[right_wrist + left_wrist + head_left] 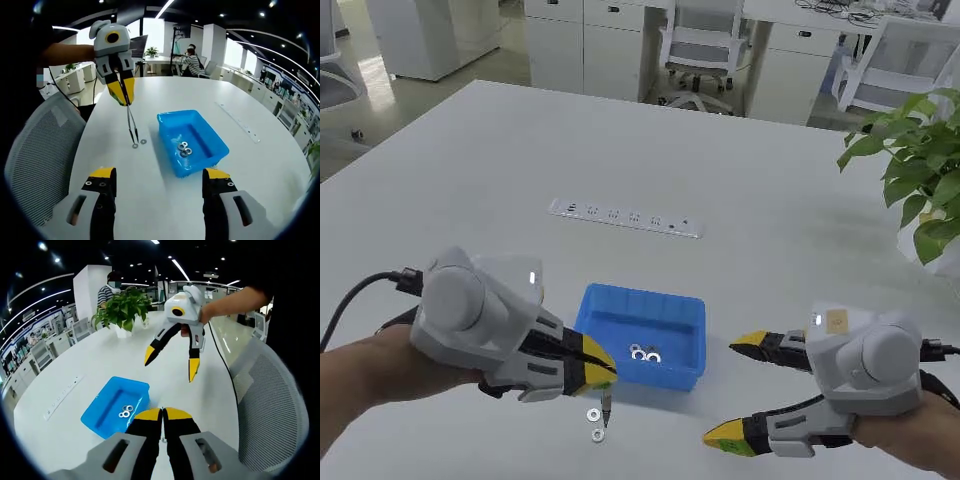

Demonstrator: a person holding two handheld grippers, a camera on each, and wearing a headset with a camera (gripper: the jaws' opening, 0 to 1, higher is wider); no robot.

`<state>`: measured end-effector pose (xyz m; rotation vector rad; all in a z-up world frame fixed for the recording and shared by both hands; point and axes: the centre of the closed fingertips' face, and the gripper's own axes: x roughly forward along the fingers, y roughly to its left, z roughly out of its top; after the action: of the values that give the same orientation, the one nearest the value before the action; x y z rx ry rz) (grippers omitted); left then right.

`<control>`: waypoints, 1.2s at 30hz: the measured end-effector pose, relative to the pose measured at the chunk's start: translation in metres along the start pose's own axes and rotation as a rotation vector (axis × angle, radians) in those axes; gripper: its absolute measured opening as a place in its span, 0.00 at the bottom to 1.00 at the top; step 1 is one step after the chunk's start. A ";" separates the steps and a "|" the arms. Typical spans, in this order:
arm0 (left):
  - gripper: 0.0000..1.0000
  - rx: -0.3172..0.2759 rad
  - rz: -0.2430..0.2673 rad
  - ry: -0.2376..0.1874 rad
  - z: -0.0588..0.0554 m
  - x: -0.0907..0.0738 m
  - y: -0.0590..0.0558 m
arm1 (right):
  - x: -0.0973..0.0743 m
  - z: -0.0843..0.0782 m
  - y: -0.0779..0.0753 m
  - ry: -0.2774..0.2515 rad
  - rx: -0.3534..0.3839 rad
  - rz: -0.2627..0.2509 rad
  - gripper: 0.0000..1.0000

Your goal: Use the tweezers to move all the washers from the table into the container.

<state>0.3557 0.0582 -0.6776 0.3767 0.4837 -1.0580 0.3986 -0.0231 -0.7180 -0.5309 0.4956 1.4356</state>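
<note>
My left gripper [600, 368] is shut on thin metal tweezers [605, 402] that point down at the white table. The tweezer tips [134, 140] hover right at one of two loose washers [135, 146] [143, 141]; in the head view these washers [593, 414] [598, 434] lie just in front of the blue container [642, 377]. A few washers [645, 354] lie inside it. My right gripper [738, 390] hangs open and empty to the right of the container. From its own view its jaws [160, 175] stand wide apart, facing the left gripper [120, 92].
A white power strip [625, 217] lies beyond the container. A potted plant [920, 170] stands at the table's right edge. A mesh office chair [45, 150] sits by the near table edge, and people sit at desks farther back.
</note>
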 end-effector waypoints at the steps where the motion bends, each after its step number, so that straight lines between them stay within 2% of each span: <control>1: 0.05 -0.002 -0.001 0.003 -0.001 0.000 -0.001 | 0.000 0.000 0.001 0.001 -0.001 0.001 0.71; 19: 0.05 -0.013 -0.002 0.022 -0.015 0.000 -0.007 | 0.005 -0.005 0.007 0.028 -0.011 0.015 0.71; 31: 0.05 -0.015 -0.004 0.013 -0.017 0.002 -0.006 | 0.008 -0.005 0.009 0.037 -0.013 0.025 0.71; 36: 0.05 -0.011 -0.015 0.013 -0.016 0.003 -0.008 | 0.011 -0.004 0.011 0.038 -0.019 0.035 0.70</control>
<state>0.3465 0.0601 -0.6928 0.3708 0.5043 -1.0675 0.3883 -0.0160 -0.7288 -0.5676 0.5241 1.4668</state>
